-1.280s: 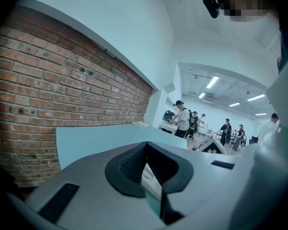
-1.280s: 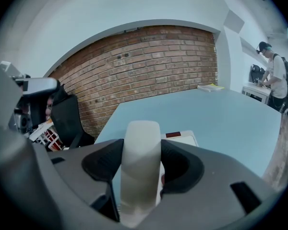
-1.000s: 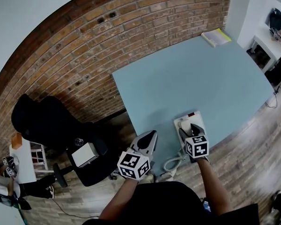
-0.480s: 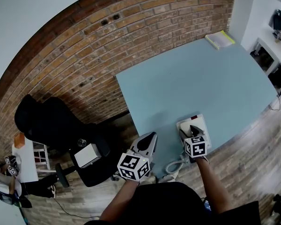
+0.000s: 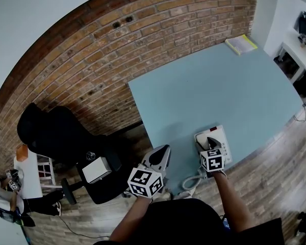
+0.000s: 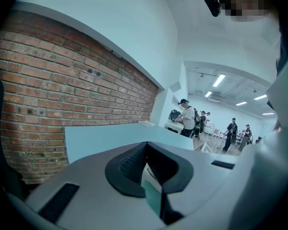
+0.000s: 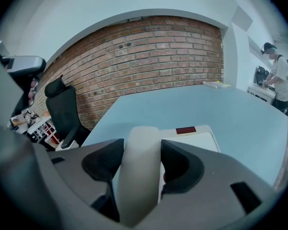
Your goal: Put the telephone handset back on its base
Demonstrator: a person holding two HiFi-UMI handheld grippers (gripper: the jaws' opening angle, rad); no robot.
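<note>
Hardly anything is shifting since a second ago. Nearest, the coiled cord [image 5: 191, 180] is dangling off the tabletop [image 5: 209, 86]. The left hand-held gripper [image 6: 146, 164] is idling closed and empty. The right hand-held gripper [image 7: 140, 156] is clamping the handset [image 7: 138, 186] over the base [image 7: 194, 140], and the cord's tug is risking a crooked seat.

At near edge of table [image 5: 219, 86], telephone base [image 5: 218, 135], handset [image 7: 139, 176] between jaws of right gripper [image 5: 209, 139] over its left side; left gripper [image 5: 164, 149] by table's left edge; book [image 5: 239, 44] at far corner; office chair [image 5: 56, 134] further left
</note>
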